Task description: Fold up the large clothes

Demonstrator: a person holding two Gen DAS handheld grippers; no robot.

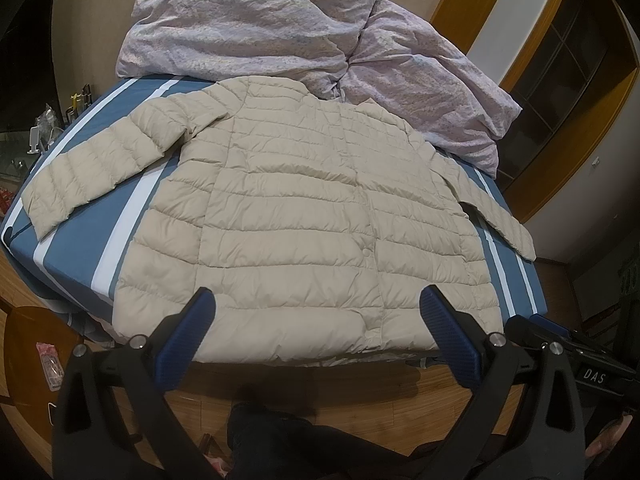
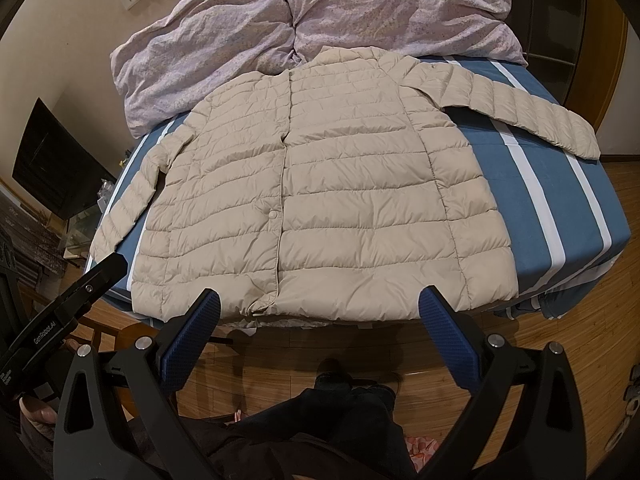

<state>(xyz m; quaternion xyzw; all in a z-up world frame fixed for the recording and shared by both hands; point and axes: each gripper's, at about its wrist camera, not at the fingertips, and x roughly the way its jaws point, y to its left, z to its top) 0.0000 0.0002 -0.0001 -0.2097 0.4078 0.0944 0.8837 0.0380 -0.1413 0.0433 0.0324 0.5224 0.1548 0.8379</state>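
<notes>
Both tongs point(image 1: 318, 312) point(image 2: 320, 312) agape | jacket point(image 1: 304, 216) flat; duvet point(image 1: 280, 28) behind collar

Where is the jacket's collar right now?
The jacket lies flat on the striped bed; its collar is at the far end in both views, touching the crumpled purple quilt.

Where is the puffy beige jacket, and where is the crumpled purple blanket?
Puffy beige quilted jacket point(image 2: 320, 200): right wrist view, middle of its front.
Crumpled purple floral blanket point(image 1: 248, 24): left wrist view, top of the heap.
</notes>
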